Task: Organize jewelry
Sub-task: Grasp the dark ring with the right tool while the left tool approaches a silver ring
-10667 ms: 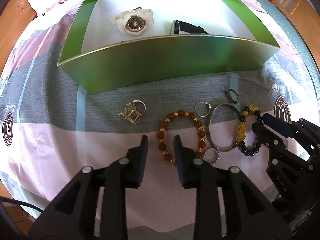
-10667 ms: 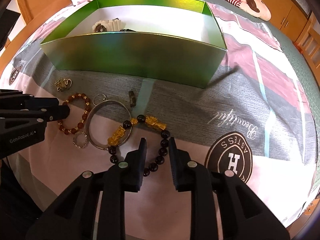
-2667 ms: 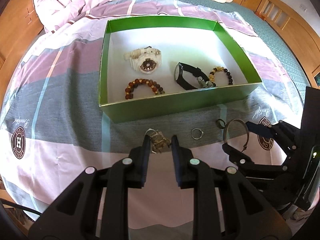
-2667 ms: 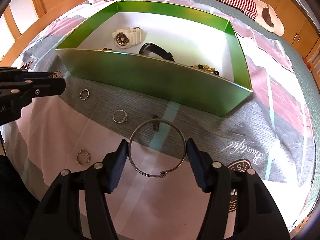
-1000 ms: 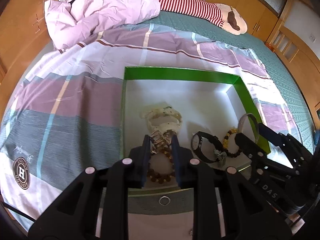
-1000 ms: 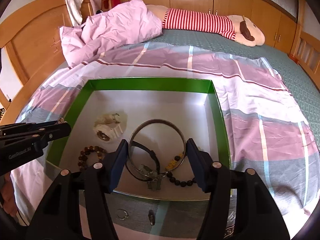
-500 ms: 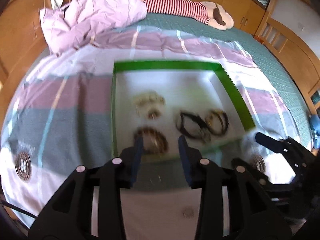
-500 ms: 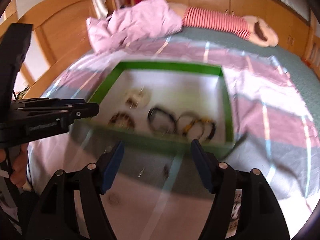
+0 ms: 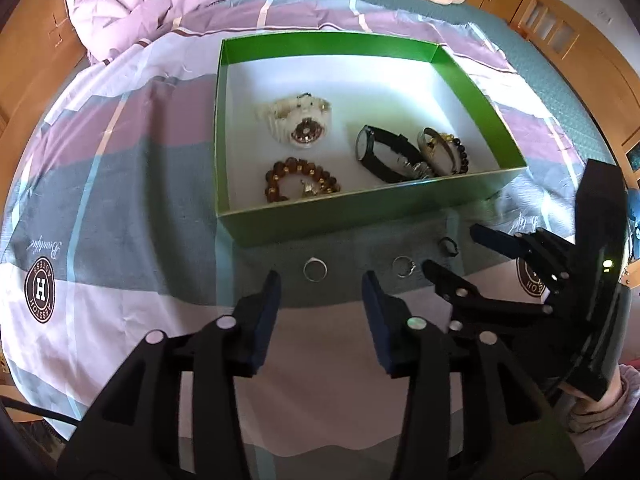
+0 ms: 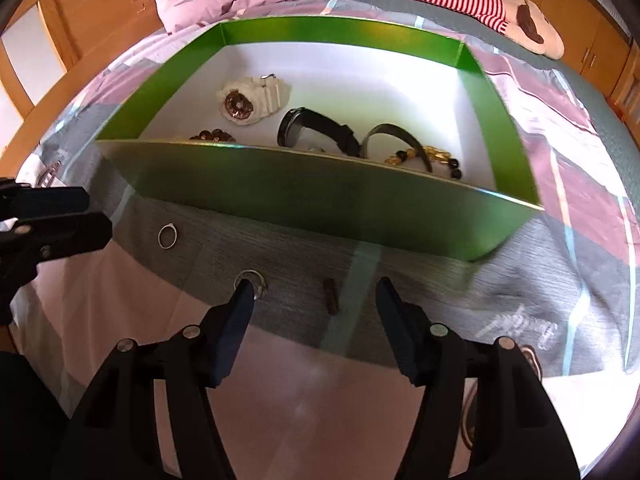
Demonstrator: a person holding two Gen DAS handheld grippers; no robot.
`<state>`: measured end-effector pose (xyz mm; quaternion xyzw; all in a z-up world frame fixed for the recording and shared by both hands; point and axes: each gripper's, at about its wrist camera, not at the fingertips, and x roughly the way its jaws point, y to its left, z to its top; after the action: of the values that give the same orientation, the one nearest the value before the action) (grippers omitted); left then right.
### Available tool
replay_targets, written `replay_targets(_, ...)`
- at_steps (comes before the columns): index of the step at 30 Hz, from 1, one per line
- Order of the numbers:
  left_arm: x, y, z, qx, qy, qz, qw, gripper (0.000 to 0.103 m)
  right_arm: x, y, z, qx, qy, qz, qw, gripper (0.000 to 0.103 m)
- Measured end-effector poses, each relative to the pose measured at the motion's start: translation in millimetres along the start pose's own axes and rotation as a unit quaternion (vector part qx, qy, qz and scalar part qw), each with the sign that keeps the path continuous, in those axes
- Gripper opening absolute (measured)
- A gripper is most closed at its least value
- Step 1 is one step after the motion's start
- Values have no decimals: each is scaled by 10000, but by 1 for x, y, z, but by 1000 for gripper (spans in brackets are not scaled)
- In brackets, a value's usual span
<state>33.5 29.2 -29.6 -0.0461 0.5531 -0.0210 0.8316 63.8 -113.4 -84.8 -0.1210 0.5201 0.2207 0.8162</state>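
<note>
The bed cover (image 9: 120, 184), with pink, grey and white stripes, lies under both grippers and fills most of each view. Ahead of the two grippers stands the green box (image 9: 360, 216) with a white floor, and its near wall faces the fingers.

The left gripper (image 9: 320, 292) is held above the cover in front of the box. Its jaws stand wide apart and nothing is between them. The right gripper (image 10: 314, 300) is to its right side, also above the cover, with jaws spread wide and empty; in the left wrist view it shows as a black frame (image 9: 520, 280) at the right edge.

Inside the box, far from the left gripper and to the left, lies the white watch (image 9: 298, 122). Nearer, just behind the near wall, lies the brown bead bracelet (image 9: 300, 186). To the right of these are the black watch (image 9: 380, 154), then the metal bangle (image 9: 434, 150) and the black and gold bead bracelet (image 9: 456, 150), which touch each other.

Outside the box, on the grey stripe, a silver ring (image 9: 315, 270) lies just ahead of the left gripper, between the lines of its fingers. A second ring (image 10: 251, 280) lies just at the tip of the right gripper's left finger. A small dark ring (image 10: 331, 295) lies ahead of the right gripper, between its fingers.
</note>
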Motion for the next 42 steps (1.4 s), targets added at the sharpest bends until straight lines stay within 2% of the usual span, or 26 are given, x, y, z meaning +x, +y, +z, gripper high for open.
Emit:
replay_targets(1, 0, 1, 0, 1, 7, 3, 10000, 47, 4, 2, 1, -37, 54, 13, 10000, 44)
replay_targets(2, 1, 1, -1, 5, 22, 5, 10000, 48, 6, 4, 1, -44, 82, 42, 9999, 40)
replay_targets(4, 3, 1, 0, 6, 60, 1, 10000, 48, 7, 5, 3, -48, 81, 179, 9998, 23)
replay_targets(6, 6, 2, 0, -7, 103, 10, 9999, 48, 5, 7, 4, -119, 108, 140, 9998, 11)
replay_targets(9, 9, 5, 1, -52, 149, 39, 9999, 48, 3, 9, 2, -178, 171, 228, 9994, 6)
replay_targets(13, 12, 3, 1, -58, 186, 34, 9998, 48, -6, 7, -2, -216, 155, 120, 9996, 6)
replay_targets(17, 15, -1, 1, -13, 216, 59, 9997, 48, -11, -11, -1, -36, 137, -189, 9997, 6)
replay_targets(20, 18, -3, 1, -5, 239, 78, 9997, 49, -11, -23, -2, 166, 165, -176, 9996, 7)
replay_targets(21, 18, -3, 1, -7, 244, 79, 9997, 49, -11, -25, -2, 188, 176, -184, 9995, 11)
replay_targets(22, 18, -2, 2, -19, 248, 63, 9997, 49, -13, -27, -2, 205, 155, -197, 9995, 21)
replay_targets(25, 18, 6, 4, -153, 260, 0, 9995, 49, -19, -26, 0, 124, 67, -69, 9999, 34)
replay_targets(30, 20, 22, 8, -440, 299, -16, 9986, 50, -19, -14, -3, -93, 9, 122, 9999, 36)
replay_targets(31, 21, 24, 8, -489, 298, -36, 9984, 50, -16, -13, -2, -125, 2, 118, 9999, 43)
replay_targets(33, 21, 25, 9, -529, 303, -50, 9981, 51, -8, -12, -2, -139, 114, -54, 9998, 47)
replay_targets(36, 26, 27, 10, -589, 349, -63, 9976, 53, -5, -14, -4, -111, 281, 101, 9995, 47)
replay_targets(40, 32, 28, 10, -646, 429, -50, 9970, 53, -10, -13, -13, -258, 413, 604, 9970, 47)
replay_targets(42, 34, 28, 11, -675, 442, -76, 9967, 53, -16, -18, -15, -281, 348, 483, 9978, 47)
